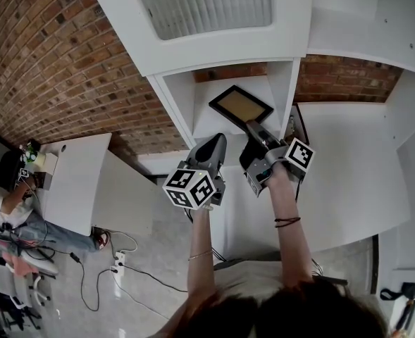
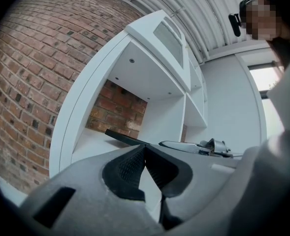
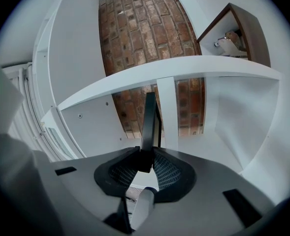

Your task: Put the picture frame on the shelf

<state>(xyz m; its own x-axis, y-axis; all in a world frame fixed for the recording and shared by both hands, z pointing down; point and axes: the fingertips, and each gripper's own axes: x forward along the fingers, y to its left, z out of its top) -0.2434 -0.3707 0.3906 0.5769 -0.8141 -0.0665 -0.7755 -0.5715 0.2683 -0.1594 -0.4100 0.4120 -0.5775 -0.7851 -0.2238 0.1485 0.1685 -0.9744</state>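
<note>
A black picture frame (image 1: 240,104) with a tan panel hangs tilted inside an open compartment of the white shelf unit (image 1: 281,83). My right gripper (image 1: 252,127) is shut on its near edge; in the right gripper view the frame (image 3: 149,124) stands edge-on between the pads. The left gripper (image 1: 218,141) hovers just left of it, below the compartment, shut with nothing held. In the left gripper view the frame's dark edge (image 2: 122,138) shows beyond the closed fingertips (image 2: 145,146), with the right gripper's metal parts (image 2: 204,147) to the right.
A brick wall (image 1: 45,55) backs the shelving. A frosted cabinet door (image 1: 203,2) sits above the compartment. A dark wooden box (image 3: 236,31) holds small items on a neighbouring shelf. A white table (image 1: 77,182), a seated person (image 1: 10,210) and floor cables (image 1: 115,266) lie at the left.
</note>
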